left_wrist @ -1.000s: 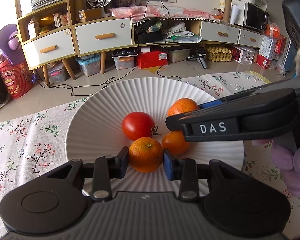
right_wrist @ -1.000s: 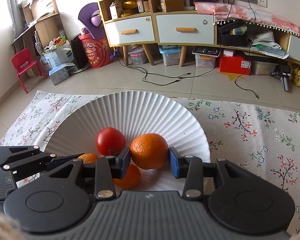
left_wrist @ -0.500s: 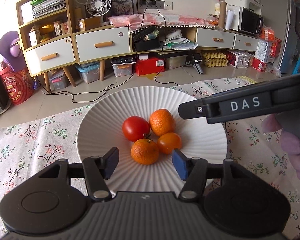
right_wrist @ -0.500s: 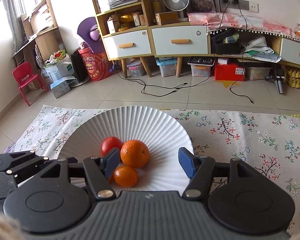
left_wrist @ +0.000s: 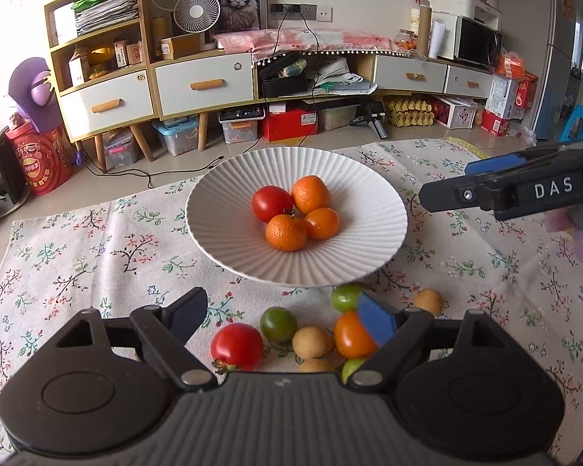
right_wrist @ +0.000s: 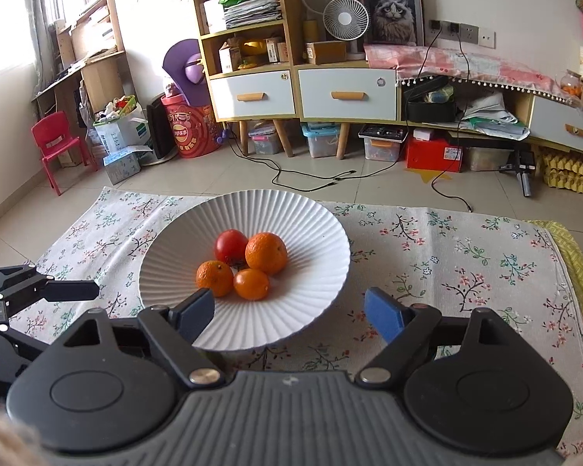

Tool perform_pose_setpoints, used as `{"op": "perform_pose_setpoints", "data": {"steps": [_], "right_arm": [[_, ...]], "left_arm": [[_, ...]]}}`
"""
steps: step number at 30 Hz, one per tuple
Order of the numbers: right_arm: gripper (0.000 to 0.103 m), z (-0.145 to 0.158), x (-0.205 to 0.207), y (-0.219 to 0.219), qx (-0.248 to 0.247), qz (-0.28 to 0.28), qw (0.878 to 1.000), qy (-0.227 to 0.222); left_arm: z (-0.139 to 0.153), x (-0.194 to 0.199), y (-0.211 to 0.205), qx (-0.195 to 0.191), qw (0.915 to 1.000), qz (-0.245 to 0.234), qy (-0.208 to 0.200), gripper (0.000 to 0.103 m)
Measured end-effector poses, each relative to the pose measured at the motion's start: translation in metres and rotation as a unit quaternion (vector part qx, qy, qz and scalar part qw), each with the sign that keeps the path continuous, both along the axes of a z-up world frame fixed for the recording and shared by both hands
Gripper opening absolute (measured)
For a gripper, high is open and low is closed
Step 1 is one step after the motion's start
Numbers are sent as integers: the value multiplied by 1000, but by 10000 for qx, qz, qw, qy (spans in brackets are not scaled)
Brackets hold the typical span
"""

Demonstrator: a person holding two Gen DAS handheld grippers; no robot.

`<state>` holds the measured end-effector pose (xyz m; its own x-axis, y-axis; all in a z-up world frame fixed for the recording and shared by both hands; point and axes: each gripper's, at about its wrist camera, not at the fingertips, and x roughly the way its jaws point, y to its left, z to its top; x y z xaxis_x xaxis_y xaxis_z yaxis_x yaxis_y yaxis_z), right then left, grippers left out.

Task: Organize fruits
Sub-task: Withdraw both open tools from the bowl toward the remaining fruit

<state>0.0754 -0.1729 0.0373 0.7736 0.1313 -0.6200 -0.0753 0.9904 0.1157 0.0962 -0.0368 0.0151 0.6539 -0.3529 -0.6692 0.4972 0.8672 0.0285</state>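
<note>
Flowered cloth (left_wrist: 97, 240) is carrying everything | plate (left_wrist: 221, 240) is holding four fruits | loose fruits (left_wrist: 291, 334) are lying at 6 o'clock, between your left hand-held gripper's (left_wrist: 281, 316) just-opened jaws | right hand-held gripper (right_wrist: 289, 312) is gaping empty, farther off.

both grippers (left_wrist: 281, 316) (right_wrist: 289, 312) just opened, apparently empty

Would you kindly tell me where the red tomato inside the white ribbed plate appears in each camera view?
Left wrist view: red tomato lies upper left in the plate's fruit cluster, above picture centre.
Right wrist view: the tomato is at the cluster's back, left of centre.
Shared landmark: the white ribbed plate on the floral cloth.
</note>
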Motion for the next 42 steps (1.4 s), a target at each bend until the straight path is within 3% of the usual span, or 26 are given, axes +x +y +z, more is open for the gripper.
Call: {"op": "perform_pose_setpoints", "data": {"steps": [7, 11, 28, 36, 42], "right_arm": [[95, 2, -27, 4, -89, 33, 9999, -75], [103, 1, -40, 8, -97, 22, 9999, -123], [103, -32, -73, 30, -401, 391, 9984, -11], [103, -59, -72, 36, -712, 485, 9959, 280], [103, -76, -65, 39, -837, 576, 9933, 544]], "left_arm": [[1, -24, 10, 100, 9999, -85, 13, 96], [-3, -37, 17, 126, 9998, -89, 99, 98], [-41, -60, 48, 104, 9995, 140, 265, 98], [-63, -63, 44, 328, 9992, 32, 211, 98], [-69, -59, 43, -9, 9998, 56, 172, 98]]}}
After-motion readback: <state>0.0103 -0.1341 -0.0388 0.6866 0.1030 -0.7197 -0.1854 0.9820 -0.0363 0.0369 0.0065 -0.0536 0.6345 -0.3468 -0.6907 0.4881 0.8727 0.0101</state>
